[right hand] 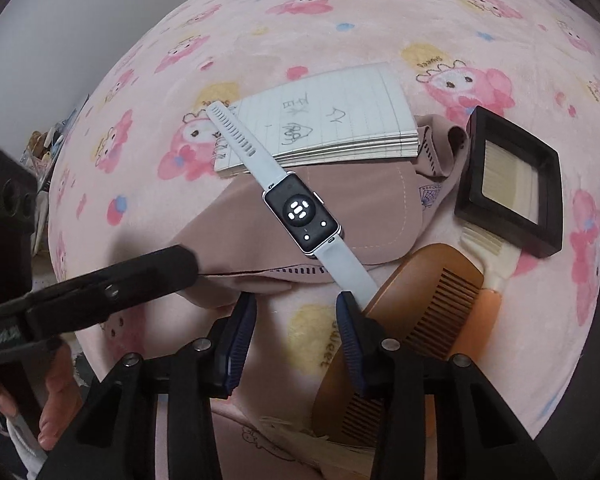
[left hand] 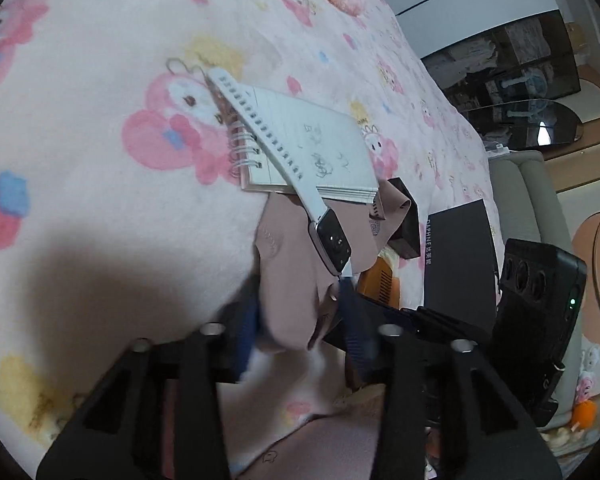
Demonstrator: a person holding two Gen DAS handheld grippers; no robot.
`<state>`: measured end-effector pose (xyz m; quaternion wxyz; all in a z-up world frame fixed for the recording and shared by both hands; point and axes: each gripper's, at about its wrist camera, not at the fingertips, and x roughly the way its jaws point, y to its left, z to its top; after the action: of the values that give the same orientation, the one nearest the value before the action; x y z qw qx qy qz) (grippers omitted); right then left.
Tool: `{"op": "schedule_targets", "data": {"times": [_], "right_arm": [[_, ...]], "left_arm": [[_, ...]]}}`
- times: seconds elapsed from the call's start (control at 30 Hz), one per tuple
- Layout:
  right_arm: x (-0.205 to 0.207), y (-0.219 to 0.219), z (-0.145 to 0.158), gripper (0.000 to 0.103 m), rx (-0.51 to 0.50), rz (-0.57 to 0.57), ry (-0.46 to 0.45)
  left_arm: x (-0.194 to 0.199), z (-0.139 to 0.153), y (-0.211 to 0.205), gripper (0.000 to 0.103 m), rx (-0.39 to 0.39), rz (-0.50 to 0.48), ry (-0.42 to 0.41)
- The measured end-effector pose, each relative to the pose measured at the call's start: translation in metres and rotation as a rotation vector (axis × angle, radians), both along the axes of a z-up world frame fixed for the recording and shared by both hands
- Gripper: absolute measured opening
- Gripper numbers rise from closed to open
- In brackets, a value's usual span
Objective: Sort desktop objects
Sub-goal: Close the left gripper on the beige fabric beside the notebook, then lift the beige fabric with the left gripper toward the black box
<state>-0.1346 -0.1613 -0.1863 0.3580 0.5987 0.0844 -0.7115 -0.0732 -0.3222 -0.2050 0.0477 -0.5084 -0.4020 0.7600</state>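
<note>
Watch (right hand: 302, 216): white strap, dark face up, diagonal. Far strap end on notebook (right hand: 332, 128), body on mauve cloth (right hand: 228, 236); wooden comb (right hand: 428, 312) beside near end.

A soft pink blanket (right hand: 380, 32) has pink bunnies, yellow blobs and little blue flowers. The flat paper notebook (right hand: 340, 120) is white with thin lines. The watch (right hand: 302, 214) has a pale grey band and black face. The wooden comb (right hand: 432, 308) is brown. A dusty pink cloth (right hand: 240, 232) shows white stitches
</note>
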Motion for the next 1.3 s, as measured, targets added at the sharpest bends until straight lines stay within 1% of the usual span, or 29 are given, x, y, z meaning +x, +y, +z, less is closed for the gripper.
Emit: {"op": "schedule_targets", "data": {"times": [0.03,0.07,0.13,0.17,0.27,0.33,0.4,0.5,0.57,0.6,0.67,0.7,0.73,0.77,0.8,0.83,0.87,0.9,0.93,1.0,1.03,1.1,1.13,1.17,1.2,1.23,1.27,1.3], "right_arm": [[-0.002,0.000,0.001,0.036,-0.005,-0.002,-0.005],[0.000,0.002,0.003,0.037,-0.010,-0.007,-0.007],[-0.001,0.002,0.003,0.037,-0.014,-0.017,-0.001],[-0.002,0.001,0.004,0.037,-0.012,-0.019,0.006],[-0.002,-0.002,0.008,0.037,0.007,-0.026,0.037],[0.000,-0.006,0.010,0.038,0.018,-0.024,0.042],[0.003,-0.012,0.011,0.039,0.035,-0.016,0.065],[0.005,-0.024,0.012,0.040,0.058,-0.023,0.118],[-0.001,-0.028,0.014,0.041,0.065,-0.040,0.145],[-0.009,-0.025,0.015,0.041,0.071,-0.052,0.170],[-0.010,-0.023,0.025,0.043,0.083,-0.081,0.232],[-0.008,-0.020,0.030,0.043,0.078,-0.082,0.239],[-0.006,-0.019,0.033,0.043,0.045,-0.062,0.209],[-0.003,-0.013,0.033,0.044,-0.011,-0.026,0.131],[-0.002,-0.009,0.030,0.046,-0.069,0.015,0.025],[-0.001,-0.009,0.025,0.048,-0.119,0.048,-0.073],[0.001,-0.013,0.021,0.050,-0.146,0.066,-0.130],[0.004,-0.010,0.018,0.055,-0.141,0.079,-0.139],[0.006,-0.015,0.016,0.057,-0.117,0.094,-0.126],[0.007,-0.020,0.010,0.061,-0.073,0.103,-0.098],[0.004,-0.024,0.004,0.061,-0.056,0.094,-0.102],[-0.001,-0.029,-0.009,0.063,-0.020,0.083,-0.133],[-0.003,-0.031,-0.011,0.065,-0.023,0.081,-0.147],[-0.004,-0.034,-0.013,0.071,-0.035,0.088,-0.160],[-0.005,-0.037,-0.014,0.073,-0.055,0.096,-0.174],[-0.006,-0.040,-0.014,0.073,-0.066,0.102,-0.179],[-0.005,-0.043,-0.014,0.073,-0.080,0.115,-0.184],[-0.004,-0.047,-0.012,0.064,-0.107,0.136,-0.187]], "left_arm": [[-0.003,-0.001,0.003,0.004,-0.022,-0.007,-0.013],[-0.001,0.003,0.006,0.004,-0.053,-0.003,-0.009],[0.010,0.015,0.007,0.004,-0.067,0.015,0.026],[0.018,0.021,0.006,0.004,-0.080,0.034,0.039],[0.045,0.040,-0.005,0.004,-0.153,0.091,0.054],[0.062,0.054,-0.012,0.003,-0.178,0.129,0.069],[0.079,0.071,-0.019,0.003,-0.197,0.159,0.103],[0.095,0.088,-0.028,0.004,-0.241,0.206,0.119],[0.106,0.086,-0.035,0.004,-0.260,0.239,0.103],[0.110,0.082,-0.039,0.004,-0.265,0.256,0.085],[0.117,0.069,-0.046,0.004,-0.276,0.295,0.032],[0.121,0.063,-0.050,0.004,-0.276,0.305,0.017],[0.124,0.057,-0.052,0.004,-0.266,0.302,0.006],[0.127,0.050,-0.054,0.006,-0.257,0.310,-0.010],[0.129,0.045,-0.055,0.010,-0.257,0.321,-0.026],[0.131,0.041,-0.056,0.017,-0.256,0.323,-0.039],[0.133,0.036,-0.058,0.026,-0.248,0.330,-0.053],[0.133,0.032,-0.059,0.031,-0.232,0.343,-0.063],[0.132,0.027,-0.060,0.037,-0.209,0.348,-0.062],[0.129,0.018,-0.062,0.041,-0.163,0.349,-0.055],[0.126,0.014,-0.062,0.045,-0.149,0.347,-0.057],[0.120,0.008,-0.059,0.045,-0.127,0.341,-0.046],[0.118,0.005,-0.057,0.045,-0.117,0.343,-0.034],[0.116,0.003,-0.056,0.045,-0.106,0.347,-0.023],[0.114,0.001,-0.054,0.045,-0.094,0.349,-0.012],[0.113,0.001,-0.053,0.039,-0.083,0.354,-0.005],[0.112,0.002,-0.051,0.024,-0.077,0.352,0.001],[0.110,0.004,-0.050,0.016,-0.071,0.352,0.013]]}}
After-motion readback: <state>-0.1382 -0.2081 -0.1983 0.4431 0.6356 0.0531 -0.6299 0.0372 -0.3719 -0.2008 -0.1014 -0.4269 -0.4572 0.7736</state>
